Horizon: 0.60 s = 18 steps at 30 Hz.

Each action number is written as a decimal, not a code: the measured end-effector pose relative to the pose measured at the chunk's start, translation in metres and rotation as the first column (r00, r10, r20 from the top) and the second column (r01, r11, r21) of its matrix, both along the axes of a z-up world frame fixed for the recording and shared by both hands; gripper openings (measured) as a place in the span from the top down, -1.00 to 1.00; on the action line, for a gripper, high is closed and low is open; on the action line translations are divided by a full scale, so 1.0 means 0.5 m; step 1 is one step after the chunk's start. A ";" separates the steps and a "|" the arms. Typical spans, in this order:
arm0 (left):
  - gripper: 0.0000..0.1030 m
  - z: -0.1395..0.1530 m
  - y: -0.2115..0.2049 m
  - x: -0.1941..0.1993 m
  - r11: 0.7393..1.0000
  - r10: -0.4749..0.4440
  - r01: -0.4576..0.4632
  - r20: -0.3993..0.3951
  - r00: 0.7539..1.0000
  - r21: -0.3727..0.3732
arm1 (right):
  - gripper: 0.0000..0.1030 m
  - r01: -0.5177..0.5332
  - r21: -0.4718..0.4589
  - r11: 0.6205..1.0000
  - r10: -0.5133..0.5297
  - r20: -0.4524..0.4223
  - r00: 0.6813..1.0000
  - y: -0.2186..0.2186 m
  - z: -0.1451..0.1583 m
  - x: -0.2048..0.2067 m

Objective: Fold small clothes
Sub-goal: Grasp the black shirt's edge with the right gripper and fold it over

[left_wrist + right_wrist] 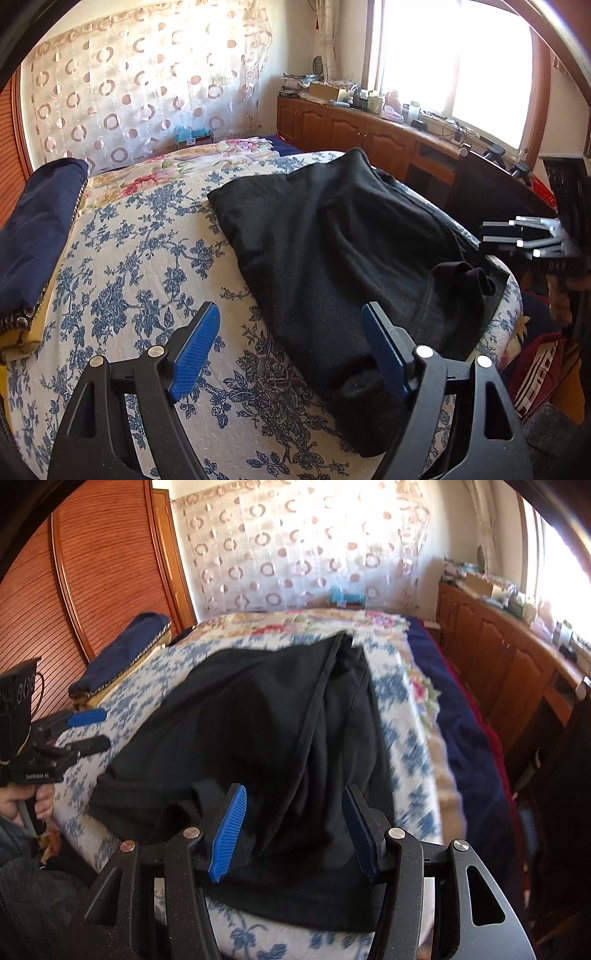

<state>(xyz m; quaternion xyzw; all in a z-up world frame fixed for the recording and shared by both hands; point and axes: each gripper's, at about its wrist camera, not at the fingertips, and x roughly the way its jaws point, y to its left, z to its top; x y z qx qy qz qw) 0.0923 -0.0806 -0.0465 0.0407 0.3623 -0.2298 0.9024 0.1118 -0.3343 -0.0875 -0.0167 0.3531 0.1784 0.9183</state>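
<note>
A black garment lies spread on the bed's blue-flowered cover, with folds and a rumpled corner at its near right. It also shows in the right wrist view. My left gripper is open and empty, hovering over the garment's near left edge. My right gripper is open and empty, just above the garment's near edge. The left gripper appears at the left of the right wrist view, and the right gripper at the right of the left wrist view.
A folded navy cloth rests on the bed's left side. The flowered bed cover stretches to a curtained wall. Wooden cabinets with clutter run under the window on the right. A wooden wardrobe stands left.
</note>
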 end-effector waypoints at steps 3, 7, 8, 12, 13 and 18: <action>-0.55 -0.009 -0.003 -0.006 1.000 -0.009 0.009 -0.015 1.000 -0.001 | -0.03 -0.013 0.014 1.000 0.014 -0.035 0.999 0.017 -0.028 0.005; -0.55 -0.021 -0.011 -0.011 1.000 -0.020 0.020 -0.028 0.999 0.005 | 0.05 -0.035 0.014 0.999 0.036 -0.071 0.997 0.036 -0.048 0.020; -0.55 -0.024 -0.012 -0.010 1.000 -0.023 0.024 -0.034 0.999 0.002 | 0.15 -0.034 0.015 0.999 0.035 -0.070 0.997 0.037 -0.047 0.024; -0.55 -0.027 -0.019 -0.014 0.999 -0.034 0.034 -0.036 0.999 0.000 | 0.94 -0.062 0.022 0.998 0.063 -0.062 0.996 0.034 -0.033 0.025; -0.55 -0.026 -0.020 -0.015 0.999 -0.036 0.036 -0.035 0.999 -0.001 | 0.99 -0.076 0.021 0.997 0.077 -0.050 0.996 0.033 -0.026 0.022; -0.55 -0.020 -0.018 -0.022 0.999 -0.038 0.038 -0.025 0.999 -0.008 | 1.00 -0.062 -0.020 0.998 0.063 0.032 0.997 0.002 0.026 -0.016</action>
